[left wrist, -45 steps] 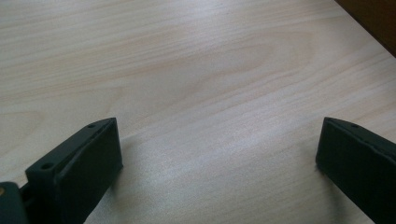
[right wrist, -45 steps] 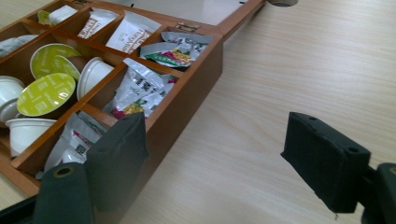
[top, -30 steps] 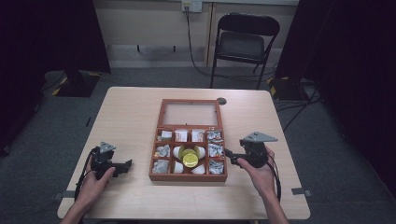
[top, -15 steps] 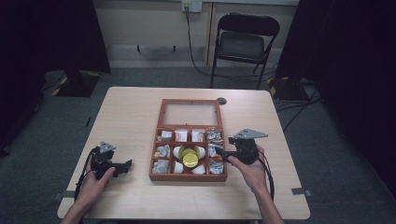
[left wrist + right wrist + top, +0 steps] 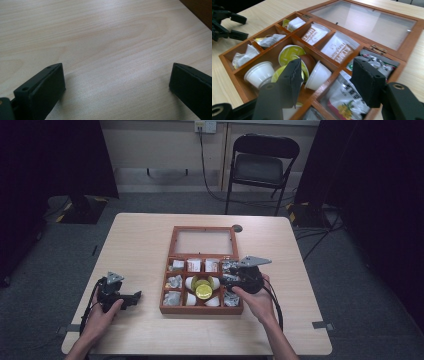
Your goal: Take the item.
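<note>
A wooden compartment box (image 5: 201,310) with its glass lid (image 5: 202,241) laid open sits mid-table. Its cells hold sachets (image 5: 338,49), wrapped packets (image 5: 270,40) and, in the middle, several small cups with yellow lids (image 5: 203,290) (image 5: 290,54). My right gripper (image 5: 226,280) (image 5: 325,77) hovers open over the box's right side, jaws astride the divider between a white cup (image 5: 318,75) and a packet (image 5: 347,95). My left gripper (image 5: 134,296) (image 5: 116,85) rests open on bare table left of the box, nothing between its jaws.
A folding chair (image 5: 262,165) stands beyond the table's far edge. A small round dark disc (image 5: 236,228) lies at the lid's far right corner. The light wood table (image 5: 140,240) has free room left of and behind the box.
My right gripper has moved left from beside the box to over its right-hand cells. The left gripper has stayed put.
</note>
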A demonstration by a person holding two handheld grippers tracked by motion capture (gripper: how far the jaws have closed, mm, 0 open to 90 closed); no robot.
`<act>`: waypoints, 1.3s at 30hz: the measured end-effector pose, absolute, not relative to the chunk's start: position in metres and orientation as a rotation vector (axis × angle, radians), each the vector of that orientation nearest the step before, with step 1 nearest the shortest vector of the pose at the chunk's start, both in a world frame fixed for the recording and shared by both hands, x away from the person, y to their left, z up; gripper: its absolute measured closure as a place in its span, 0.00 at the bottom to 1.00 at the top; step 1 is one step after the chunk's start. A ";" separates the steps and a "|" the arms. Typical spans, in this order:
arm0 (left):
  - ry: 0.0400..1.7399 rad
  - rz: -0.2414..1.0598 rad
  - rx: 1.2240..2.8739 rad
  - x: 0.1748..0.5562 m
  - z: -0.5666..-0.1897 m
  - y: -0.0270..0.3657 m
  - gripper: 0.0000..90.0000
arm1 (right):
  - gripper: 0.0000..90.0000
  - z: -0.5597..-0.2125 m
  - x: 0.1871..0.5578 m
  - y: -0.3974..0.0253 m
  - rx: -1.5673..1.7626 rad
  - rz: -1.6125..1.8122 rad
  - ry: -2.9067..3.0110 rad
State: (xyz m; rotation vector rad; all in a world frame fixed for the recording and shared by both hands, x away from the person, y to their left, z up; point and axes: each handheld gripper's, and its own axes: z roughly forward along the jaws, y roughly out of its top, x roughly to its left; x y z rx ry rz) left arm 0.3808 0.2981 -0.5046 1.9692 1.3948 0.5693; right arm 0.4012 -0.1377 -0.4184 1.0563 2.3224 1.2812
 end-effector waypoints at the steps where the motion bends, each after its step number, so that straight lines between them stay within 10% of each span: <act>1: 1.395 0.571 1.970 0.381 -0.505 0.298 0.00 | 0.46 -0.418 0.402 -0.136 1.049 1.282 2.328; 39: 1.389 0.565 1.969 0.380 -0.505 0.298 0.00 | 0.54 -0.453 0.403 -0.079 0.943 1.175 2.568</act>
